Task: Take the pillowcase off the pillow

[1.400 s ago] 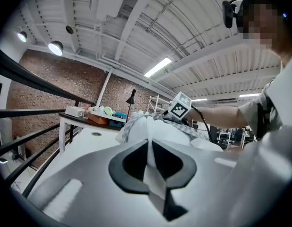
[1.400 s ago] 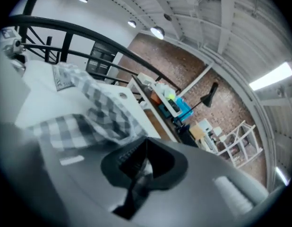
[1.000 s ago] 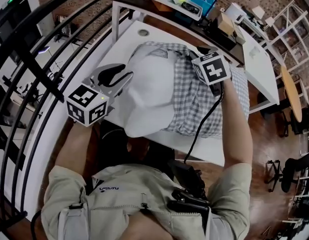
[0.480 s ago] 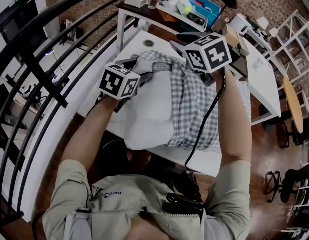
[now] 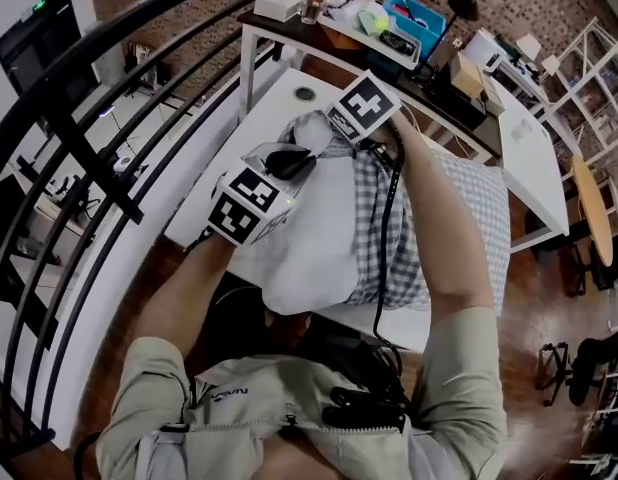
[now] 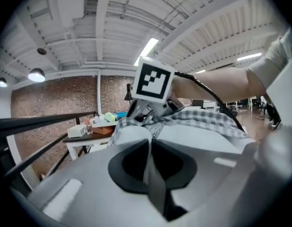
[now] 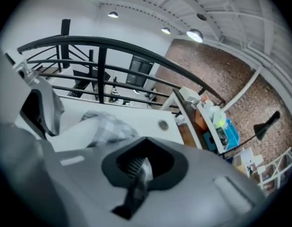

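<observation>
A white pillow [image 5: 309,243] lies on the white table [image 5: 204,218], its right side still inside the grey checked pillowcase [image 5: 394,218]. My left gripper [image 5: 301,156] rests on the pillow's far end; its jaws are closing and pinch a thin fold of plain white pillow fabric [image 6: 153,174]. My right gripper [image 5: 334,138] sits just beyond it at the case's bunched opening, shut on a strip of checked cloth [image 7: 136,178]. The two grippers nearly touch. The left gripper view shows the right gripper [image 6: 147,115] over the gathered checked edge [image 6: 198,119].
A cluttered dark table [image 5: 339,13] with boxes and a blue bin stands behind the white one. Black railings [image 5: 89,153] run along the left. A second white table [image 5: 529,133] and shelving stand at the right. The pillow overhangs the table's near edge.
Both grippers moved to the pillow's far end and came close together. The left jaws, wide half a second ago, have closed on pillow fabric. The right jaws closed on the case's edge.
</observation>
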`<action>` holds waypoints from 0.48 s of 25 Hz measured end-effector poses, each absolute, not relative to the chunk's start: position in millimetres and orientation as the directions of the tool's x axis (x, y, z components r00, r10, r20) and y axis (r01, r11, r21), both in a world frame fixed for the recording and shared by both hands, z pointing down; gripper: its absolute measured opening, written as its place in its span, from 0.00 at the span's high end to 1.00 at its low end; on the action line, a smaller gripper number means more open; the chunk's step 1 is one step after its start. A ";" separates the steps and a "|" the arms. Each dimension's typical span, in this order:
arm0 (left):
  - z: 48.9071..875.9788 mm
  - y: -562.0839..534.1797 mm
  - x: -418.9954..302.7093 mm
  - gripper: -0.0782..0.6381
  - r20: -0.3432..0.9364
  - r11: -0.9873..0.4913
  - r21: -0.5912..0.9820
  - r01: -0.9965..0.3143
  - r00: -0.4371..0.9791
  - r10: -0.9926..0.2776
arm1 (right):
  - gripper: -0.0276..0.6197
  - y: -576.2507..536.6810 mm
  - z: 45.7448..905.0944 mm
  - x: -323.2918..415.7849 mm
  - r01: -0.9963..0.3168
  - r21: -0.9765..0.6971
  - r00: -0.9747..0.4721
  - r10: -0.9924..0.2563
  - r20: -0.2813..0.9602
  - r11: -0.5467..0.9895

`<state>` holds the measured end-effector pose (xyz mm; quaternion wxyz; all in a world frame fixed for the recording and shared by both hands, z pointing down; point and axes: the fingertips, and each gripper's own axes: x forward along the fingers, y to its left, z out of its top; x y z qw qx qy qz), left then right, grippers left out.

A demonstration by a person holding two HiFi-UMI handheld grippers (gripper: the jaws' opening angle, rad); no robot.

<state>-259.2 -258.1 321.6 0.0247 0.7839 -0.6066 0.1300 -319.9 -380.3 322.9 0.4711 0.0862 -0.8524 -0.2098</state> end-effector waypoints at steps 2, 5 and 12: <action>311.7 -247.1 -253.5 0.86 0.202 -0.259 -0.188 -0.947 0.221 -0.954 | 0.95 -398.1 310.4 -317.2 -0.020 0.484 -0.549 -0.414 0.726 0.875; 306.2 -239.2 -249.5 0.86 0.186 -0.257 -0.233 -0.938 0.216 -0.959 | 0.95 -410.3 294.8 -309.6 -0.104 0.380 -0.613 -0.360 0.704 0.919; 315.3 -244.3 -251.5 0.86 0.199 -0.251 -0.221 -0.942 0.208 -0.958 | 0.62 -348.0 288.7 -294.4 0.082 -0.023 -0.689 0.073 0.721 0.996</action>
